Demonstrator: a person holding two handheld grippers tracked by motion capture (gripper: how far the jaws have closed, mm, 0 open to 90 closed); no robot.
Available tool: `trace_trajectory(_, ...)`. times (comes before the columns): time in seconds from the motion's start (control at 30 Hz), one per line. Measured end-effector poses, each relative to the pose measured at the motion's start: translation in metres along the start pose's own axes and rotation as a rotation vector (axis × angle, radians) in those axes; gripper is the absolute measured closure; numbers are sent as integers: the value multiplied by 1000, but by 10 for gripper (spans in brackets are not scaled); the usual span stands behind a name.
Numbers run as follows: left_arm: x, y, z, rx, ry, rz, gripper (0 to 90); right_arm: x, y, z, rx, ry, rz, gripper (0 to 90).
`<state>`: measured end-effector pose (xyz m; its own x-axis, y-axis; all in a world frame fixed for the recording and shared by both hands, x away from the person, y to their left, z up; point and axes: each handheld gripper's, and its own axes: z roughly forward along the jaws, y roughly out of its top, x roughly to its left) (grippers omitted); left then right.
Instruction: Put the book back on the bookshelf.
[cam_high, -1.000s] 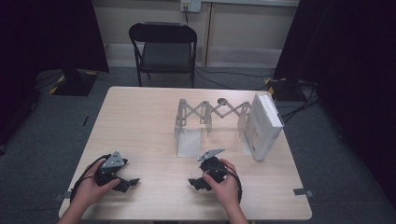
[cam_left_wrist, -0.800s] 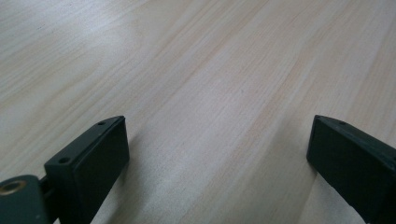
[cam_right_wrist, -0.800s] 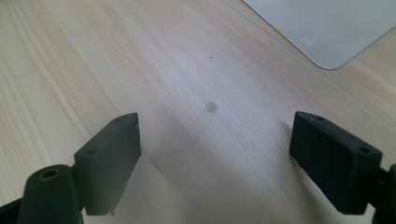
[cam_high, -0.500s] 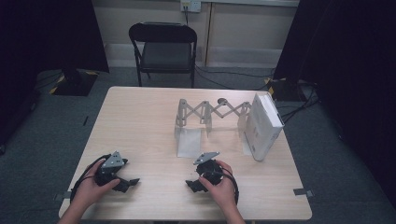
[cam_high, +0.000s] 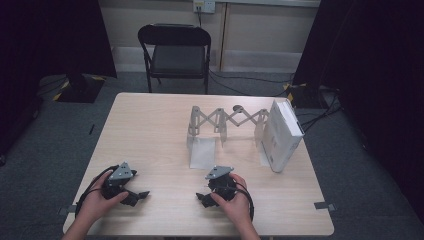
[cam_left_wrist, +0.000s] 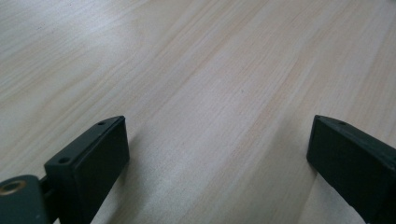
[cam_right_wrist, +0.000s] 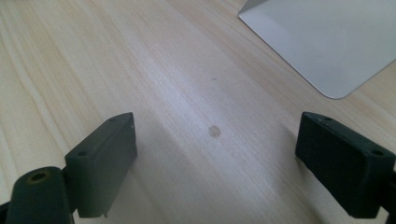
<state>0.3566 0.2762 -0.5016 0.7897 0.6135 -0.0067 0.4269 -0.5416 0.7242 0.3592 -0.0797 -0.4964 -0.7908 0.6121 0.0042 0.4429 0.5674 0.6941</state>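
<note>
Both grippers rest low on the light wooden table (cam_high: 150, 130) near its front edge, each held by a hand. My left gripper (cam_high: 141, 194) is open, and its black jaws (cam_left_wrist: 217, 154) stand wide apart over bare wood. My right gripper (cam_high: 201, 197) is also open with nothing between its fingers (cam_right_wrist: 217, 154). A grey metal scissor-lattice rack (cam_high: 227, 120) stands at the middle back of the table. Its white base plate (cam_high: 202, 152) lies flat just beyond my right gripper, and a rounded corner of that plate (cam_right_wrist: 327, 42) shows ahead of the jaws. A white book (cam_high: 282, 135) stands upright at the rack's right end.
A black folding chair (cam_high: 175, 52) stands behind the table's far edge. Cables run across the grey carpet (cam_high: 250, 80) at the back. A small round mark (cam_right_wrist: 214, 131) is on the wood between the right jaws.
My right gripper has shifted a little to the left and towards the front edge. The left gripper has stayed where it was.
</note>
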Motion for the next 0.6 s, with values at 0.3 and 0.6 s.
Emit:
trace_trajectory(0.3, 0, 0, 0, 0, 0, 0, 53, 1, -2, 2, -34, -5, 8, 122)
trace_trajectory(0.6, 0, 0, 0, -1, 0, -1, 53, 1, -3, 3, -47, -6, 7, 122)
